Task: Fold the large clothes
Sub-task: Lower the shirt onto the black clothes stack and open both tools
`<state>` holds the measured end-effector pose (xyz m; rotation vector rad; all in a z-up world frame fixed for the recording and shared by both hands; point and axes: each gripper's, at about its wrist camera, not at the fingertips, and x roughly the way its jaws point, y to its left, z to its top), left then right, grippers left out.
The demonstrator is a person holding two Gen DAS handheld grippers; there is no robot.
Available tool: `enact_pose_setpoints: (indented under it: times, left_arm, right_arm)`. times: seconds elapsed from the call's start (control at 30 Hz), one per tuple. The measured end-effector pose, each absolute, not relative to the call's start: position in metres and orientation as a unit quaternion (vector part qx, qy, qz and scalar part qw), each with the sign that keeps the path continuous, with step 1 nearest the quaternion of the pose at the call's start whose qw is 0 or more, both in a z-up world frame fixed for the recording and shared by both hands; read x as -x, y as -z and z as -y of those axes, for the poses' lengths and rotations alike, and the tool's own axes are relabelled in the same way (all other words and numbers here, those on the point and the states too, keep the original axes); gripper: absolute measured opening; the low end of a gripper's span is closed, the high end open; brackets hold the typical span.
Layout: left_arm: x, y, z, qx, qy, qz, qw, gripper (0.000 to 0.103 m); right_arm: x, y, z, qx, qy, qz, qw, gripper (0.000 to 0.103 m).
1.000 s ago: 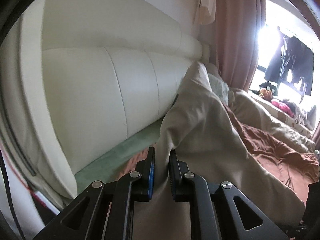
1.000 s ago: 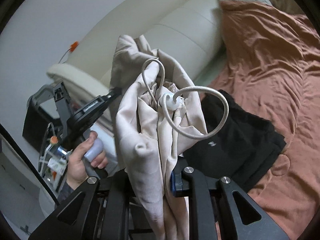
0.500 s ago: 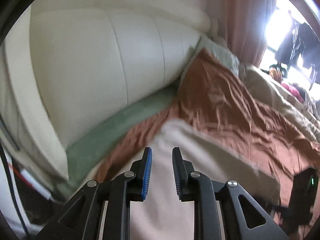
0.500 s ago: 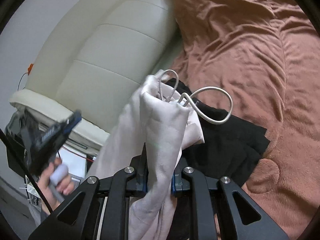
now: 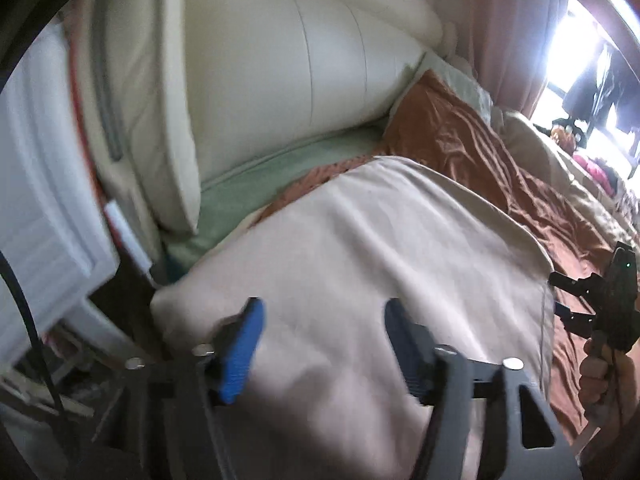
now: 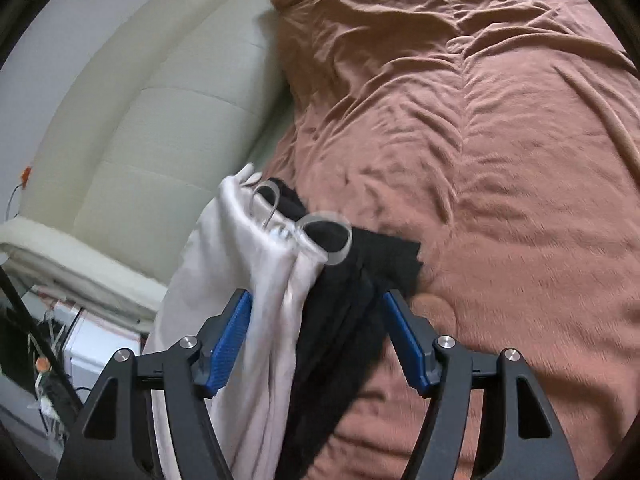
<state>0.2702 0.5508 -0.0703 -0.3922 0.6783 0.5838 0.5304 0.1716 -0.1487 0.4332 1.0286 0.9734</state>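
Note:
The beige garment [image 5: 380, 264] lies spread flat on the bed in the left wrist view. My left gripper [image 5: 322, 344] is open just above its near part, holding nothing. In the right wrist view the same garment's waistband end [image 6: 256, 264] with its white drawstring [image 6: 324, 240] lies bunched over a folded black garment [image 6: 360, 280]. My right gripper [image 6: 316, 336] is open with both fabrics between its spread fingers, gripping neither. The right gripper also shows in the left wrist view [image 5: 600, 300] at the garment's far right edge.
A rust-brown bedspread [image 6: 480, 120] covers the bed. A cream padded headboard [image 5: 288, 80] stands along the left, with a green sheet strip [image 5: 280, 168] below it. White drawers and cables [image 6: 80, 352] sit beside the bed. More bedding and a bright window [image 5: 580, 60] lie far right.
Both grippers have opened and let go of the beige garment. It has dropped from hanging in the air to lying on the bed, partly over the black garment.

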Motion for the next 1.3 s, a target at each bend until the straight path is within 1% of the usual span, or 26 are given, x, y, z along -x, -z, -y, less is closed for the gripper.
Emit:
enact_pose_setpoints:
  times: [0.07,0.1,0.17,0.33,0.47,0.57,0.63,0.67,0.7,0.73,0.77,0.8,0.87,0.9,0.97,1.07,1.17,1.23,1.3]
  left_arm:
    - [-0.252,0.074,-0.544,0.196,-0.286,-0.318,0.882,0.070]
    - [-0.245,0.076,-0.542,0.202,-0.287,-0.315,0.882,0.078]
    - [-0.233,0.080,-0.542,0.223,-0.293,-0.305,0.878,0.089]
    - [-0.211,0.101,-0.550,0.302,-0.285,-0.284,0.864,0.095]
    - [-0.212,0.125,-0.555,0.360,-0.270,-0.285,0.846,0.095]
    - [-0.218,0.136,-0.552,0.401,-0.235,-0.269,0.844,0.095]
    - [-0.219,0.141,-0.550,0.431,-0.208,-0.244,0.844,0.088]
    - [-0.219,0.141,-0.549,0.432,-0.204,-0.236,0.847,0.075]
    - [-0.219,0.140,-0.547,0.427,-0.208,-0.230,0.849,0.057]
    - [-0.219,0.139,-0.546,0.420,-0.216,-0.229,0.851,0.052]
    - [-0.220,0.137,-0.546,0.414,-0.220,-0.227,0.853,0.044]
    - [-0.221,0.134,-0.546,0.409,-0.221,-0.224,0.857,0.035]
    - [-0.223,0.127,-0.547,0.398,-0.226,-0.226,0.860,0.027]
    - [-0.224,0.124,-0.547,0.391,-0.227,-0.228,0.862,0.024]
    - [-0.228,0.116,-0.546,0.372,-0.233,-0.234,0.868,0.021]
    - [-0.230,0.102,-0.553,0.360,-0.239,-0.227,0.873,0.019]
    - [-0.225,0.096,-0.561,0.354,-0.251,-0.219,0.874,0.019]
    - [-0.227,0.102,-0.569,0.353,-0.257,-0.231,0.869,0.020]
    - [-0.226,0.119,-0.576,0.377,-0.256,-0.251,0.854,0.022]
  right_arm:
    - [-0.520,0.147,-0.165,-0.189,-0.459,-0.466,0.732,0.066]
    - [-0.513,0.147,-0.164,-0.187,-0.469,-0.470,0.724,0.066]
    - [-0.500,0.148,-0.163,-0.187,-0.488,-0.479,0.705,0.066]
    - [-0.466,0.145,-0.172,-0.163,-0.534,-0.488,0.671,0.066]
    - [-0.449,0.152,-0.177,-0.145,-0.536,-0.506,0.660,0.067]
    - [-0.441,0.165,-0.183,-0.146,-0.541,-0.530,0.637,0.067]
    - [-0.434,0.167,-0.185,-0.149,-0.551,-0.536,0.622,0.067]
    - [-0.432,0.168,-0.189,-0.153,-0.560,-0.536,0.613,0.067]
    - [-0.428,0.167,-0.190,-0.154,-0.568,-0.535,0.606,0.067]
    - [-0.426,0.168,-0.194,-0.149,-0.571,-0.536,0.604,0.063]
    - [-0.424,0.168,-0.198,-0.140,-0.571,-0.538,0.604,0.046]
    - [-0.422,0.169,-0.201,-0.129,-0.567,-0.543,0.605,0.041]
    - [-0.420,0.170,-0.202,-0.127,-0.562,-0.548,0.607,0.029]
    - [-0.419,0.168,-0.202,-0.131,-0.563,-0.546,0.606,0.028]
    - [-0.418,0.166,-0.203,-0.132,-0.564,-0.541,0.609,0.023]
    - [-0.412,0.162,-0.208,-0.133,-0.567,-0.535,0.612,0.020]
    - [-0.399,0.162,-0.218,-0.131,-0.576,-0.531,0.607,0.020]
    - [-0.394,0.161,-0.223,-0.125,-0.576,-0.530,0.610,0.020]
    - [-0.392,0.167,-0.227,-0.124,-0.565,-0.535,0.616,0.020]
